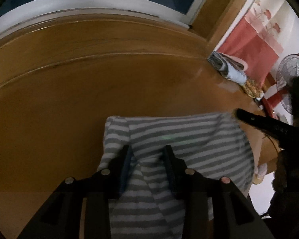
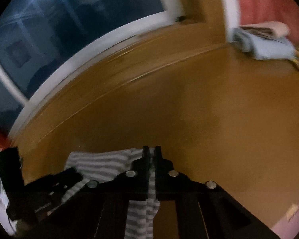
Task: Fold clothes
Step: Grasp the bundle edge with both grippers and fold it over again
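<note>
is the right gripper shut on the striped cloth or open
Shut on it: the right gripper has its jaws pressed together with the striped cloth pinched between them.

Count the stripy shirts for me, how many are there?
1. The stripy shirt lies at the near edge of the wooden table. The folded pile at the far corner might hide more.

The left gripper point(image 1: 147, 151) is pitched downward, its two fingers parted, and striped cloth is seen lying between them; whether the pads press on it cannot be told. The right gripper point(image 2: 151, 151) is likewise angled downward, and its fingers are brought fully together, with a fold of striped garment point(image 2: 101, 163) pinched between them.
</note>
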Motion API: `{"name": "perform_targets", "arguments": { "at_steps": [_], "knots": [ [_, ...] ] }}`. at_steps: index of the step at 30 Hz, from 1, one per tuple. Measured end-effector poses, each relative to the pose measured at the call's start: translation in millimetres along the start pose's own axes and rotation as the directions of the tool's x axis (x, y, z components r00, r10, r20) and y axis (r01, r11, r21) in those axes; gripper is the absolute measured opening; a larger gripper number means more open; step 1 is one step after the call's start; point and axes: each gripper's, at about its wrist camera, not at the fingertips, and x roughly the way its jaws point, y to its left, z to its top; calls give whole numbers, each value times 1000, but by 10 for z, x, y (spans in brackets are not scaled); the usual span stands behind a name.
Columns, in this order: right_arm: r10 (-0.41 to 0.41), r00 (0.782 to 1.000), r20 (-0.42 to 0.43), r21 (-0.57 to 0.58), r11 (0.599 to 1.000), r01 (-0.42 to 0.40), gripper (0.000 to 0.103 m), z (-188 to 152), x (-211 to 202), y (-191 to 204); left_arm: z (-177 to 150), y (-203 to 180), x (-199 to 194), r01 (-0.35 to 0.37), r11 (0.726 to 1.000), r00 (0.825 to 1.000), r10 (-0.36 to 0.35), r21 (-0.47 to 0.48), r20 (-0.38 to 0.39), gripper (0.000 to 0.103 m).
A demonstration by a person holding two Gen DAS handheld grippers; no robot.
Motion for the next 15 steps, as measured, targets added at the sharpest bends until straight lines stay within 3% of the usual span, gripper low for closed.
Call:
{"name": "perform_targets", "arguments": {
  "at_steps": [2,5,7,9,12,15],
  "knots": [
    [-64,997,43,64,996,61,0,64,-90,-224,-3,-2,-2,-4,1000,1000,4,-1,1,32],
    [92,996,10,127,988,-92,1,169,-110,-361,25,-37,-3,-16,1000,1000,17,17,-10,32],
    [197,980,-28,157,969,-191,3,202,-65,-298,57,-53,-49,-10,1000,1000,10,27,-11,31],
    [239,967,-89,151,963,-224,11,188,62,-171,115,-61,-111,-3,999,1000,3,54,-2,30],
    [179,971,-158,27,984,-177,13,75,231,89,252,-61,-161,-10,996,1000,7,93,29,30],
    [144,972,-185,-43,987,-155,13,-23,317,226,338,-64,-60,11,992,1000,-13,122,12,30]
  ]
}}
